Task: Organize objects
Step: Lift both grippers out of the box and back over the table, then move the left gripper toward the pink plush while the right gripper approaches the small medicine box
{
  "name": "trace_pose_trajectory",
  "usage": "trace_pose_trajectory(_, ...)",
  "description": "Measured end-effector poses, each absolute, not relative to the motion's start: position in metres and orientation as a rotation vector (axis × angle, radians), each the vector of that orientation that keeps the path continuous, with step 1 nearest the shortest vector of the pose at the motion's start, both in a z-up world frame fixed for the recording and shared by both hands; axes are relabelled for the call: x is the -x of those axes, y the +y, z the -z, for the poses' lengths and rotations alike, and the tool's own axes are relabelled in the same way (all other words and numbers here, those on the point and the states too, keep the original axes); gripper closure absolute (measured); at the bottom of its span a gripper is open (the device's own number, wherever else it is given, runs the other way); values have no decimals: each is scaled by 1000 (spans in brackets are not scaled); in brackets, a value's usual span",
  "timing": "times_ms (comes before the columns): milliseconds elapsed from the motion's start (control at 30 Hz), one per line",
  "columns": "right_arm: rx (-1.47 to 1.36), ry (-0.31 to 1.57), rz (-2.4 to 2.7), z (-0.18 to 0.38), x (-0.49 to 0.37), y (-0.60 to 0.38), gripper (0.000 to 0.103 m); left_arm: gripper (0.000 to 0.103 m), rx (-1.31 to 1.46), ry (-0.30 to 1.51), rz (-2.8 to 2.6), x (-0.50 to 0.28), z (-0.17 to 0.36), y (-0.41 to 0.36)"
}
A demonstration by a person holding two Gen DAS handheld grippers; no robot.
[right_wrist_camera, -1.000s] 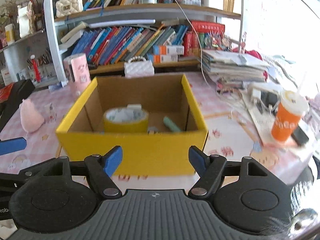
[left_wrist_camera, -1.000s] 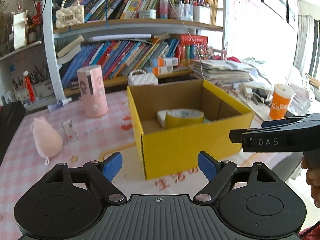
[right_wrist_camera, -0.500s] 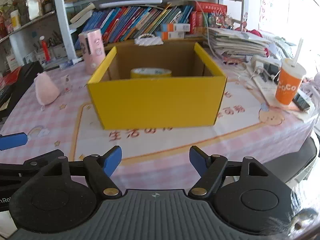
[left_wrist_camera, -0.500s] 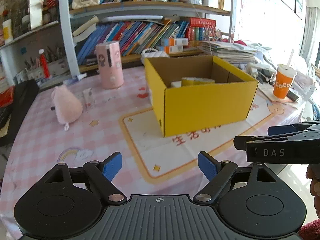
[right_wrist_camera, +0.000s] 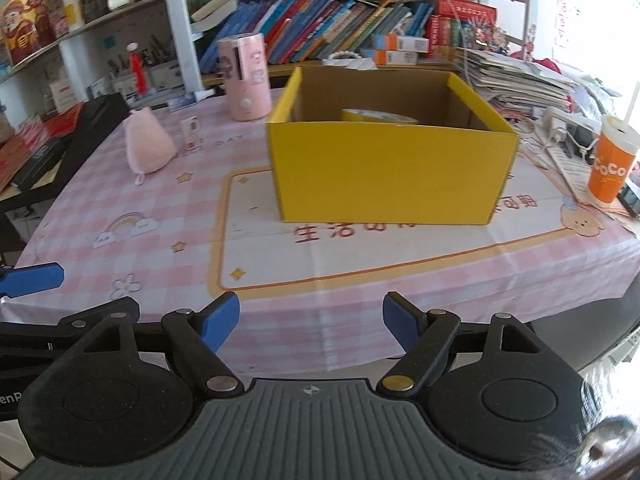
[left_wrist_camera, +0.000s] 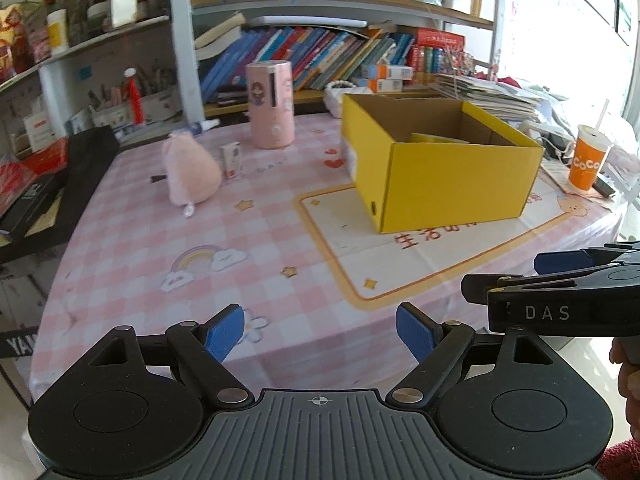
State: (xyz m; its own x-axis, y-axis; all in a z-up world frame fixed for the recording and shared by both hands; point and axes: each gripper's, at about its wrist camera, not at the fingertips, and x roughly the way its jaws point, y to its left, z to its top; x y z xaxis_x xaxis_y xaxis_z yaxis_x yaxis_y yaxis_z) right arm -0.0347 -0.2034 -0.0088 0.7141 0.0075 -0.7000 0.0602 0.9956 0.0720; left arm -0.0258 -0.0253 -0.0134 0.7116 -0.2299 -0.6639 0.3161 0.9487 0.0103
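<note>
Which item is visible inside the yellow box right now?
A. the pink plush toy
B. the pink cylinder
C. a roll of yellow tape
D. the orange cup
C: the top of a roll of yellow tape shows above the front wall of the yellow box; the other three stand outside it.

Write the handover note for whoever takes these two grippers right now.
Left gripper: open, empty, held over the near table edge.
Right gripper: empty; its jaws have just been opening, nothing between them.
Yellow box sits on the tablecloth with a roll of yellow tape inside; what else it holds is hidden.
Still out on the table, left of the box: pink plush toy, small tube, pink canister. An orange cup stands to the right.
Left: probably box the loose items, plush toy first.
</note>
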Motion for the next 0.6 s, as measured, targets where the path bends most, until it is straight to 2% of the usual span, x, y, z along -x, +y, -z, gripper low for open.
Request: trace_pose_trajectory(600,-17,740,-118,0,34,-131,23,18,-79,674,160,44,2,41)
